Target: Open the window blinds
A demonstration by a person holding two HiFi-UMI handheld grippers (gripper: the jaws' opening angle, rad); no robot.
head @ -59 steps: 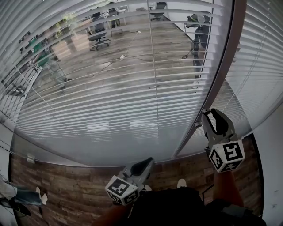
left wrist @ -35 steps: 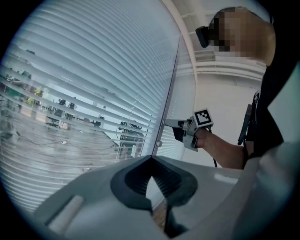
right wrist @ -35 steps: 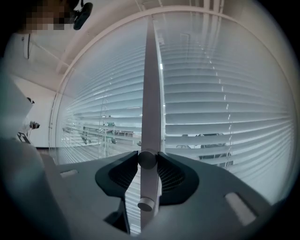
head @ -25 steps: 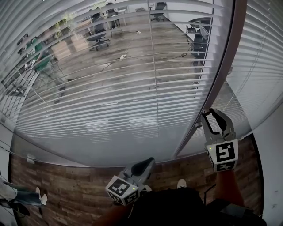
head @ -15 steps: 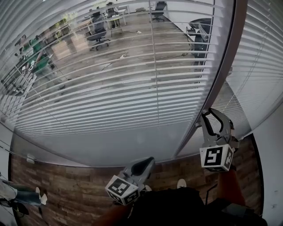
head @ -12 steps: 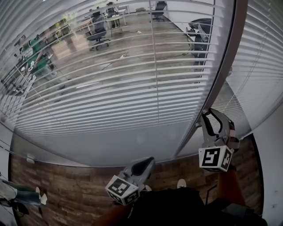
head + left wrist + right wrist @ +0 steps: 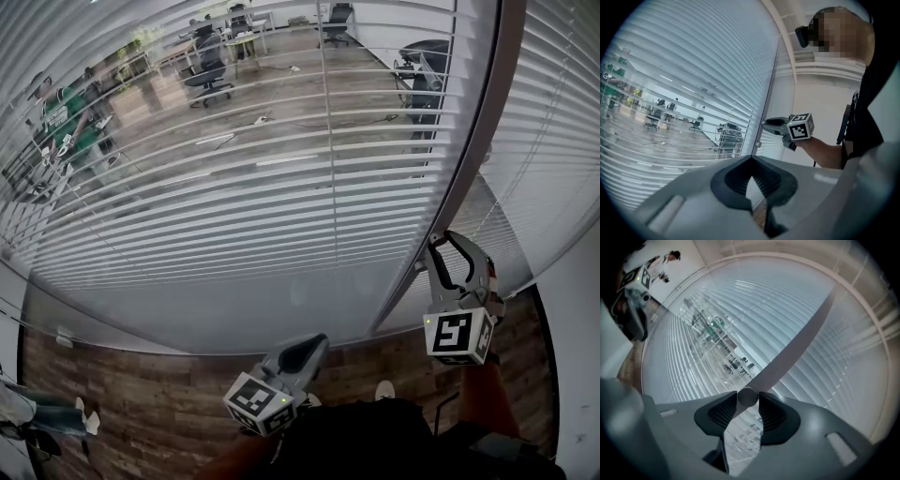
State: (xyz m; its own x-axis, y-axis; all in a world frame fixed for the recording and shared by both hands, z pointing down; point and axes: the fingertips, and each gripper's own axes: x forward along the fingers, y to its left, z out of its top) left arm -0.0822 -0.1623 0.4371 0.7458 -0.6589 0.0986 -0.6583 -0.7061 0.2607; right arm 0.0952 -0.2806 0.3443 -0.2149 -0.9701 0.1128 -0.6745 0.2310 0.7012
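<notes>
Two jaws of the right gripper [image 7: 442, 246] pinch the wand [image 7: 748, 396] at its tip, having just eased wider. Left gripper [image 7: 751, 158] is clenched, empty. Wand looks thin, stiff and slick, so twist gently. Blinds [image 7: 234, 187] fill the upper frame.

Cool, even light comes in through the blinds [image 7: 281, 187], with pale glare streaks on several slats. The floor [image 7: 141, 403] beneath lies dimmer. Wide-angle bending curves the slats and the window frame [image 7: 459, 178]; both gripper views fade to black corners. The close round knob [image 7: 748, 397] looks soft, out of focus.
</notes>
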